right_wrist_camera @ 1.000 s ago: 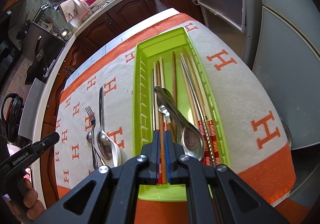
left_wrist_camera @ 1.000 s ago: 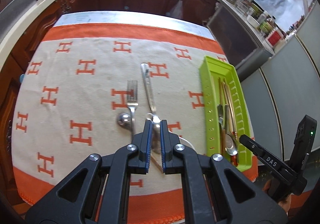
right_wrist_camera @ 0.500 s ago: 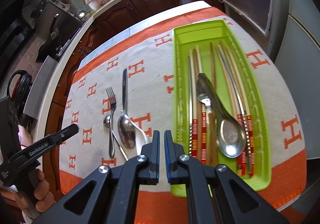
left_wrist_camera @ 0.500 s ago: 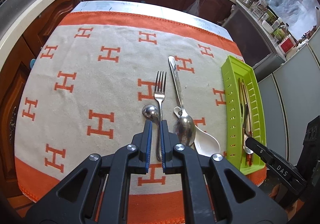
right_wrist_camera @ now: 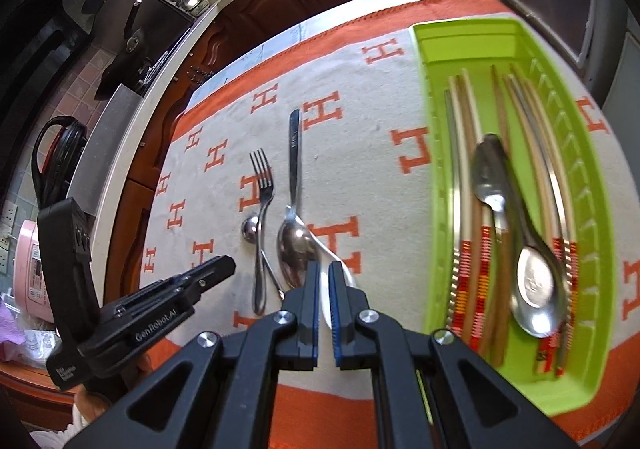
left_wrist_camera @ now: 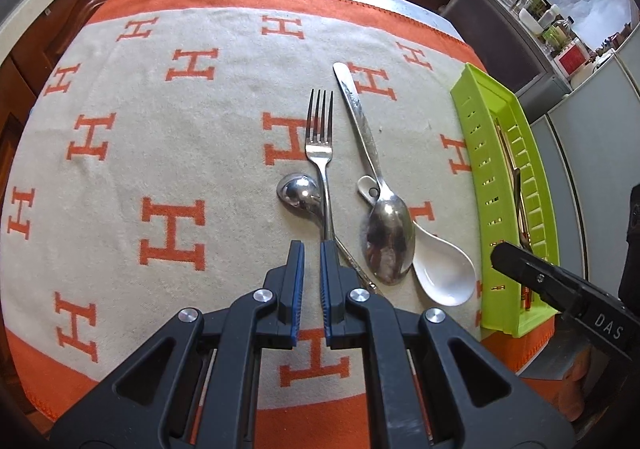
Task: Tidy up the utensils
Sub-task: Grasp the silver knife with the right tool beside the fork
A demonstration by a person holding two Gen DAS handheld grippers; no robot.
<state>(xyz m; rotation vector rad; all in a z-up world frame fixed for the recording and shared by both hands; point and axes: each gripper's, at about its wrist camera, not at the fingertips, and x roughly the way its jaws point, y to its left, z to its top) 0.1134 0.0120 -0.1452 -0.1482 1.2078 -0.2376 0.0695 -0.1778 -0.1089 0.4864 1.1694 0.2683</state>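
Utensils still to be sorted lie in a loose cluster on the blanket-covered bench [left_wrist_camera: 120, 153]: a fork [left_wrist_camera: 321, 153], a small ladle-like metal spoon [left_wrist_camera: 298, 193] crossing under the fork's handle, a large metal spoon [left_wrist_camera: 386, 237] and, partly beneath it, a white ceramic spoon [left_wrist_camera: 442, 275]. The green tray [right_wrist_camera: 472, 37] sits at 3 o'clock of the cluster and already holds chopsticks [right_wrist_camera: 466, 185] and a metal spoon [right_wrist_camera: 534, 281].

Judging from this, you are between picks: some pieces are stowed, four remain loose.

Your left gripper [left_wrist_camera: 311, 249] has its jaws nearly together with nothing between them, and it hangs just above the fork's handle end, at 6 o'clock of the tines. Your right gripper [right_wrist_camera: 324, 269] is likewise closed and empty, over the bowl of the ceramic spoon, with the tray at its 2 o'clock.

The next move calls for spreading the jaws before you descend, since neither can take anything as it stands. The fork handle lies across the small spoon's stem, so straddle the fork alone, where it is clear of the crossing. The ceramic spoon is pinned under the large spoon; lifting the upper one first looks safer.
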